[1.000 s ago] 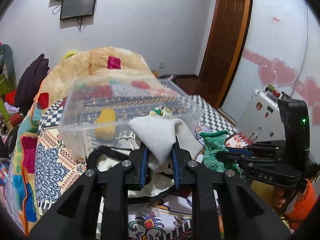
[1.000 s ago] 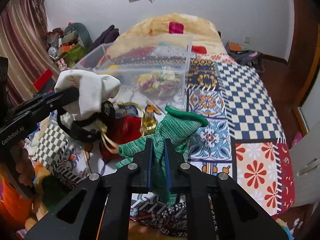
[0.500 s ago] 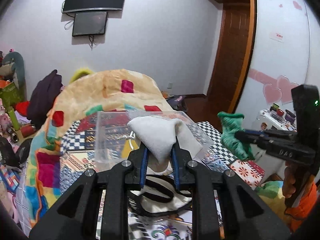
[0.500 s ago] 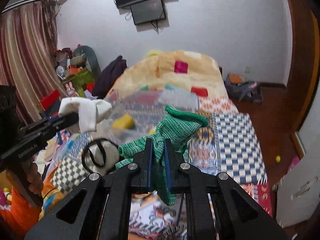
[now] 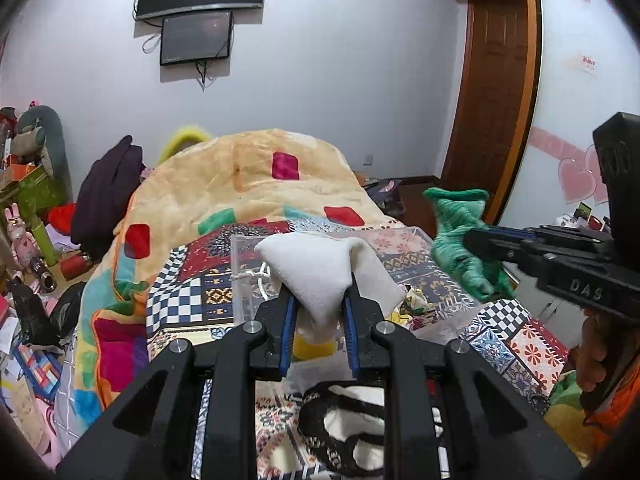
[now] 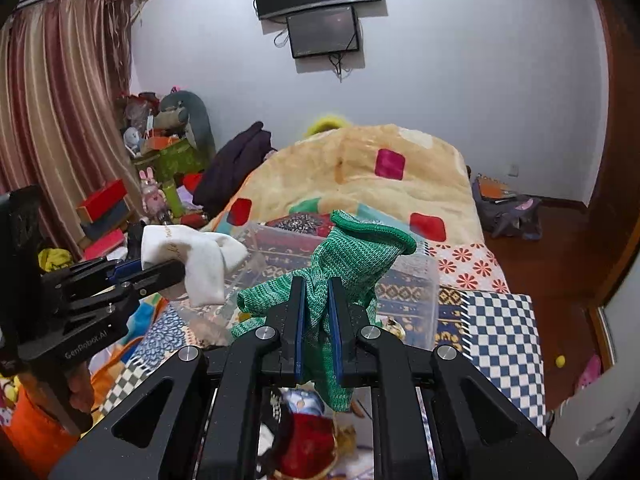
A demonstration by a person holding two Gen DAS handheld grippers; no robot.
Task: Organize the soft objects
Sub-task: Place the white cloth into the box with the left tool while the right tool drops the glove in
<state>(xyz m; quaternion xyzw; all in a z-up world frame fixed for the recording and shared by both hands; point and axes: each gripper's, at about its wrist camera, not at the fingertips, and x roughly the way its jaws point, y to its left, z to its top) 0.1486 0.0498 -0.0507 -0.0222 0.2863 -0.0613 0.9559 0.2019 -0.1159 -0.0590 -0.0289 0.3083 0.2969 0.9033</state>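
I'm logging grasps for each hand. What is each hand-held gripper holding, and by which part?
The left hand-held gripper pinches a white sock at its lower folded part. The right hand-held gripper pinches a green knit glove mid-length, cuff upward.

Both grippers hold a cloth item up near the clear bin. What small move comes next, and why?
Probably carry both forward over the clear bin before letting go. The left gripper is clamped on the white sock and the right gripper on the green glove, both lifted clear of the bed, with the bin's open top just ahead.
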